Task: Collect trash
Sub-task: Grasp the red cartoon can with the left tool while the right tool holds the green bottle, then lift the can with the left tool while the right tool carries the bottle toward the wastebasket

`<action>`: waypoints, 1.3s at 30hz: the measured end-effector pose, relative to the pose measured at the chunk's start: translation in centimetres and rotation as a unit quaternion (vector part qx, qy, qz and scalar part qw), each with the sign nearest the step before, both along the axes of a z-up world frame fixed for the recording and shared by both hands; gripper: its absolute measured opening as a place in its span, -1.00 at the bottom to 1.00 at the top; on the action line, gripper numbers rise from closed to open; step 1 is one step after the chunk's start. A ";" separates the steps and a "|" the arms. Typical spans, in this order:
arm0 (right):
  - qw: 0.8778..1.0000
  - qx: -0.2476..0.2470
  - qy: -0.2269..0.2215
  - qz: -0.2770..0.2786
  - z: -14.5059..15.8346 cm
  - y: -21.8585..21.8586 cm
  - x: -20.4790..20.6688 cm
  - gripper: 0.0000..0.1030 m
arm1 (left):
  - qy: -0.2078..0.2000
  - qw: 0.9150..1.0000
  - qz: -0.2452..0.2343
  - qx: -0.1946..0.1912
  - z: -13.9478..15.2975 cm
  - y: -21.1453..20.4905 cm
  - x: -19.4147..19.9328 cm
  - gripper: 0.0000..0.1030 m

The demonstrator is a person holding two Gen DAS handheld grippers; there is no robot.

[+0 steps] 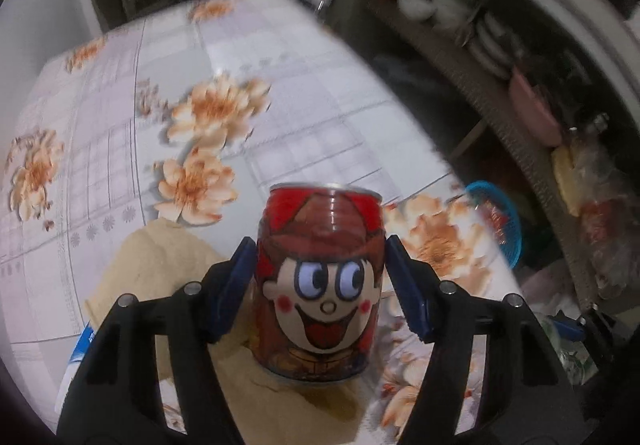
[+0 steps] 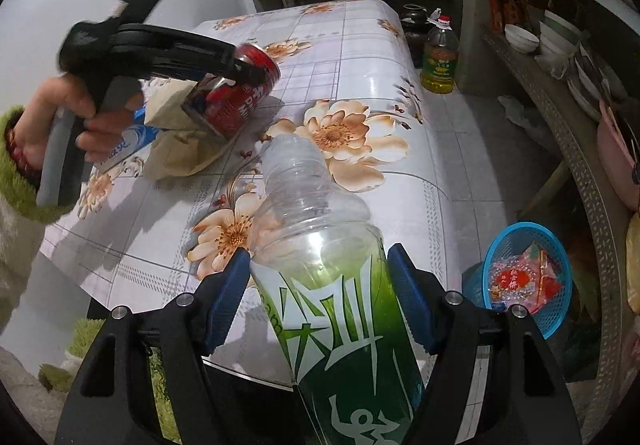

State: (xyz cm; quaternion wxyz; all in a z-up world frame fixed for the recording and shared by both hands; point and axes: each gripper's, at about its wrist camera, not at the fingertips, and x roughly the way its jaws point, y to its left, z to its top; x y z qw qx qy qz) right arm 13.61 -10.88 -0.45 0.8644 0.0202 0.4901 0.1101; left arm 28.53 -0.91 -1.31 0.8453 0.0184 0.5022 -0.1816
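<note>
Your left hand-held gripper (image 1: 320, 277) was clamped on the red cartoon can (image 1: 320, 269), blue pads pressing its sides, with the can tilted and lifted just above a beige napkin (image 1: 160, 265) on the floral worktop (image 1: 120, 125). A brownish wet stain (image 1: 328, 401) lay on that napkin beneath the can, so any liquid left inside could have dripped as you tipped it further. Your right hand-held gripper (image 2: 318, 297) gripped the clear bottle with the green label (image 2: 332, 305), neck pointing away and no cap visible; green liquid seemed to remain inside, and it could have spilled on the way. The blue basket (image 2: 524, 277) sat on the floor beside the worktop, already holding wrappers. With both hands loaded, you risked clipping its rim, tipping it, or dropping short.
</note>
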 end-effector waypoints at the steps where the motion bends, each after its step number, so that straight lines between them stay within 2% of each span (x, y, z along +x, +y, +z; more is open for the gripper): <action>1: 1.000 0.002 0.001 -0.002 0.0 -0.1 0.1 0.34 | -0.024 1.000 -0.005 -0.009 0.7 -0.1 -0.9 0.21; 3: 1.000 0.005 0.002 -0.007 0.0 -0.2 0.2 0.34 | -0.061 0.998 -0.011 -0.025 1.6 -0.3 -2.4 0.20; 8: 0.999 0.019 0.009 -0.030 0.0 -0.9 0.5 0.34 | -0.105 0.993 -0.018 -0.058 2.2 -0.9 -5.7 0.19; 14: 0.996 0.049 0.028 -0.062 0.0 -2.2 0.9 0.33 | -0.114 0.990 0.005 -0.078 2.0 -0.9 -9.6 0.19; 17: 0.993 0.076 0.039 -0.081 -0.1 -3.2 1.1 0.33 | -0.128 0.989 0.002 -0.070 2.2 -1.1 -12.3 0.19; 20: 0.983 0.139 0.060 -0.102 -0.6 -4.7 1.6 0.33 | -0.128 0.990 -0.009 -0.064 1.9 -1.3 -14.9 0.19; 25: 0.965 0.212 0.095 -0.122 -1.6 -5.6 2.4 0.33 | -0.130 0.990 -0.027 -0.051 0.7 -1.9 -17.6 0.19; 32: 0.956 0.239 0.122 -0.122 -2.4 -5.0 2.8 0.34 | -0.149 0.988 -0.035 -0.023 -0.2 -2.3 -19.3 0.19; 39: 0.958 0.228 0.133 -0.110 -2.1 -4.9 2.5 0.36 | -0.150 0.987 -0.045 -0.019 -0.1 -2.7 -19.4 0.20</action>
